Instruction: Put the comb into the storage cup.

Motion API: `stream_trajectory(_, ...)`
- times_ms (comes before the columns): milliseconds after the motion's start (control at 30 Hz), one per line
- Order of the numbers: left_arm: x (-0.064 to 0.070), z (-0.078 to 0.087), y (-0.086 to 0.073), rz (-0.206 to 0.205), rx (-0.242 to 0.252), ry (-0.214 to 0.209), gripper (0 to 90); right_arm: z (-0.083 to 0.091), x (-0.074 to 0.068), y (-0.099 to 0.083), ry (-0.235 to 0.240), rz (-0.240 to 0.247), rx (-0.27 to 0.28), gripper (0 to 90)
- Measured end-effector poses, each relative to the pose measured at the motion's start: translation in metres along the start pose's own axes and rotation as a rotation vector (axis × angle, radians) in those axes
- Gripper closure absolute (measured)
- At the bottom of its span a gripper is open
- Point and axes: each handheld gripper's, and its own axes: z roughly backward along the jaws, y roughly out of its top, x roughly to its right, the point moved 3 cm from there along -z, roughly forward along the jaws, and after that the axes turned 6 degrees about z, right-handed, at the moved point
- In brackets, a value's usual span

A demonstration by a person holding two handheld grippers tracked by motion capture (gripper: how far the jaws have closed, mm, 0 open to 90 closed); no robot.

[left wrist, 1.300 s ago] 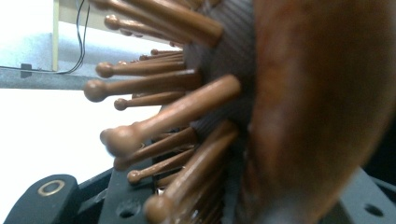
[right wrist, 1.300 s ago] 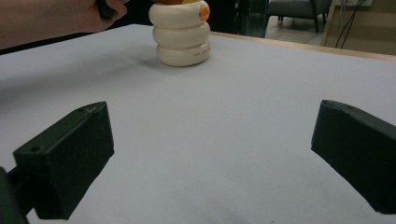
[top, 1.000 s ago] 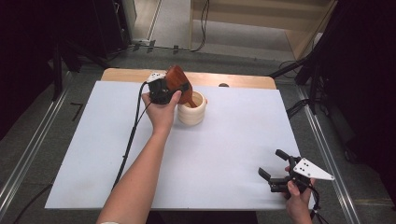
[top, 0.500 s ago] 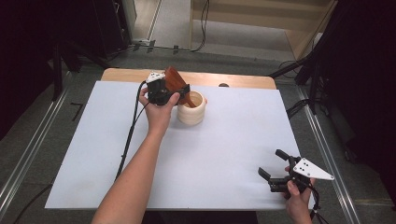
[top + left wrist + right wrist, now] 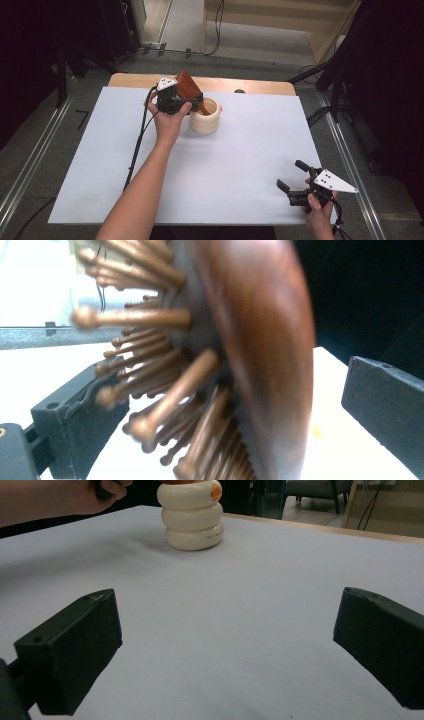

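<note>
A reddish wooden hairbrush (image 5: 186, 86) leans over a cream ribbed cup (image 5: 205, 120) at the far middle of the table, its handle end down inside the cup. My left gripper (image 5: 192, 97) is around the brush head. In the left gripper view the blurred brush (image 5: 250, 340) stands between the wide jaws of the left gripper (image 5: 235, 385). Its bristles touch one jaw, and a gap shows at the other. My right gripper (image 5: 291, 175) rests open near the front right edge, holding nothing. The right gripper (image 5: 227, 610) faces the cup (image 5: 192, 517) across bare sheet.
A white sheet (image 5: 225, 170) covers most of the wooden table (image 5: 250, 86). The left gripper's black cable (image 5: 137, 145) trails along the forearm toward the front. Metal rails run along both sides of the table on the floor.
The brush has tipped more upright and its handle has gone down into the cup. The left hand barely shifted. The right gripper has not moved.
</note>
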Motion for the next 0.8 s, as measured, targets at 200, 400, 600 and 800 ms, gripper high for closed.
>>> stream_trajectory(200,-0.003,0.007,-0.005,-0.003,0.005,-0.002,0.0,0.000,0.000,0.000,0.000,0.005,-0.001,0.0)
stream_trajectory(400,-0.006,0.018,-0.005,-0.015,0.017,-0.009,0.0,-0.001,0.000,0.000,0.000,0.008,-0.002,0.0)
stream_trajectory(600,-0.006,0.027,-0.008,-0.032,0.009,-0.017,0.0,-0.001,0.000,0.000,-0.002,0.010,-0.005,0.0)
stream_trajectory(800,-0.003,0.037,-0.011,-0.069,0.007,-0.030,0.0,-0.001,-0.001,0.000,-0.003,0.008,-0.005,0.0)
